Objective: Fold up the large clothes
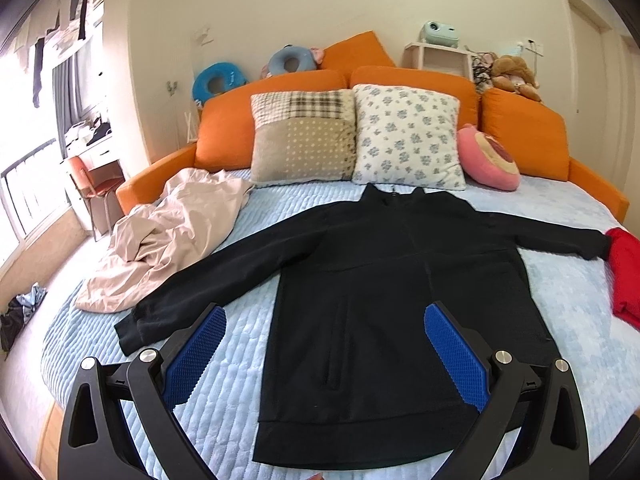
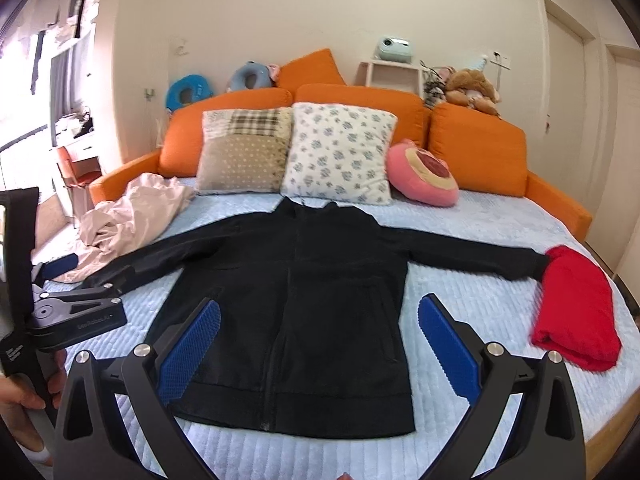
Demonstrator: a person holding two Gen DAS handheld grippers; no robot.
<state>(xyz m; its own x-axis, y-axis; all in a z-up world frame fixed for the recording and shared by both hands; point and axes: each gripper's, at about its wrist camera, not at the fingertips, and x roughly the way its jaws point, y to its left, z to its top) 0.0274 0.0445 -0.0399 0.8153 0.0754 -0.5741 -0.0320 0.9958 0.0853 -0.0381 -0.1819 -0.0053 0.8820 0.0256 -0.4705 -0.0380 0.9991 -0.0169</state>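
Black jacket [image 1: 384, 272] lies flat, front up, sleeves spread on the bed [image 1: 224, 364], likely laid out ready for folding. Left gripper [image 1: 325, 354] and right gripper [image 2: 319, 352] both hover near the hem, jaws wide open, gripping nothing. Red garment [image 2: 576, 312] lies at the right cuff; beige garment [image 1: 172, 236] lies crumpled by the left sleeve.

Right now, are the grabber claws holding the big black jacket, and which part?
Nothing is held. The left gripper and right gripper are both open above the black zip-up jacket, which lies flat on the light blue quilted bedspread.
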